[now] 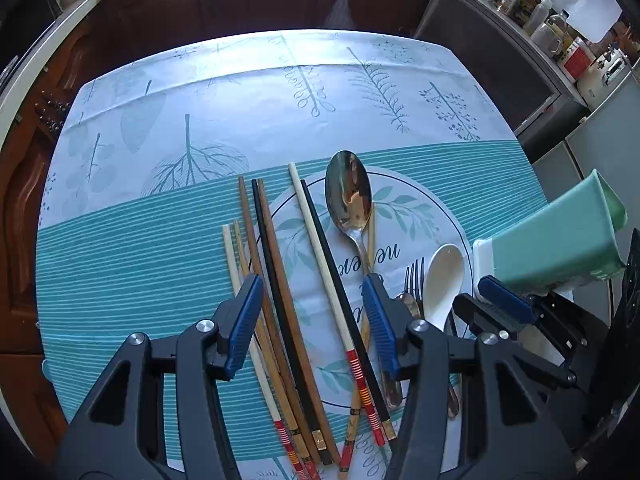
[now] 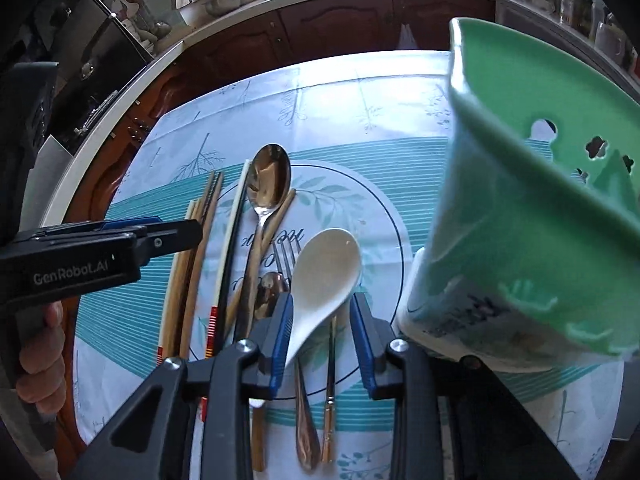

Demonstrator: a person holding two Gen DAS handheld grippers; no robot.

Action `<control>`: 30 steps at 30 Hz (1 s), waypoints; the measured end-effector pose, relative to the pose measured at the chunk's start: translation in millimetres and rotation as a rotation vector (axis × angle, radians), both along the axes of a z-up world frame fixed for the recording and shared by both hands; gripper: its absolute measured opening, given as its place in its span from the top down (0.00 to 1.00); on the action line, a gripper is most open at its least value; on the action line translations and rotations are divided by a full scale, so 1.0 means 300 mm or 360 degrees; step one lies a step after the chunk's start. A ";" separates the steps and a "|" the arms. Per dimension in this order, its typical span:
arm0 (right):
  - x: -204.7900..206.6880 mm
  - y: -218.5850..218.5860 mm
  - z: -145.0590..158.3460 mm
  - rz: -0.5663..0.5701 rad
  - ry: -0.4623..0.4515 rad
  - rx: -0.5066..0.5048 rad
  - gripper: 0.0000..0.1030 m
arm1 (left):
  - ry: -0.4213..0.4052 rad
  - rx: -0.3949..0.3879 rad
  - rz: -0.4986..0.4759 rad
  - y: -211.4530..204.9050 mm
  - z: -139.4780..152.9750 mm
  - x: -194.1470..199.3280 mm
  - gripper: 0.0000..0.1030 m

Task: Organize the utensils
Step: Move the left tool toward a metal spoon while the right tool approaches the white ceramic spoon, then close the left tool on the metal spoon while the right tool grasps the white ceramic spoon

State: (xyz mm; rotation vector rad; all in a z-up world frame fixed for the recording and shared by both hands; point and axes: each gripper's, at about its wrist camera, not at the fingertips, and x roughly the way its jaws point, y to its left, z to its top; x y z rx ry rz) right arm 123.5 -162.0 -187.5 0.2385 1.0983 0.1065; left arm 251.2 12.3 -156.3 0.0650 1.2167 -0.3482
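Observation:
Several chopsticks [image 1: 276, 280], a large metal spoon [image 1: 349, 196], a fork [image 1: 414, 280] and a white ceramic spoon [image 1: 442, 280] lie on a table with a teal and white cloth [image 1: 140, 248]. My left gripper [image 1: 312, 320] is open, its jaws straddling the chopsticks just above them. My right gripper [image 2: 320, 336] is open around the white spoon's [image 2: 324, 276] handle; whether it touches is unclear. A green utensil holder [image 2: 532, 216] on a white base stands at the right.
The holder also shows in the left wrist view [image 1: 560, 236], tilted by the lens, with the right gripper [image 1: 500, 304] below it. Dark wooden cabinets [image 2: 320, 20] and a cluttered counter with jars [image 1: 560, 32] lie beyond the table's far edge.

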 end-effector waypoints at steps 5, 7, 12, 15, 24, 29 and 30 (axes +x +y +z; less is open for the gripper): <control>0.001 0.001 -0.005 -0.0023 -0.0053 -0.0101 0.71 | -0.0018 0.0004 -0.0014 -0.013 0.000 0.013 0.52; 0.009 -0.007 -0.013 -0.0033 -0.0047 -0.0123 0.71 | -0.0026 -0.0011 -0.0024 -0.019 0.000 0.022 0.52; 0.019 -0.023 -0.016 -0.0038 -0.0076 -0.0127 0.71 | -0.0078 -0.0047 -0.0049 -0.037 -0.003 0.067 0.52; 0.022 -0.013 -0.022 -0.0027 -0.0075 -0.0096 0.71 | -0.0113 -0.0049 -0.0079 -0.055 -0.004 0.100 0.52; 0.025 0.006 -0.031 -0.0111 -0.0086 -0.0054 0.71 | -0.0121 0.0026 -0.0180 -0.131 -0.051 0.191 0.52; -0.002 0.003 -0.035 -0.0123 -0.0012 0.0138 0.71 | -0.0071 0.0048 -0.0241 -0.163 -0.105 0.226 0.52; -0.008 0.003 -0.037 -0.0110 0.0016 0.0171 0.71 | -0.0062 0.0050 -0.0252 -0.169 -0.115 0.232 0.52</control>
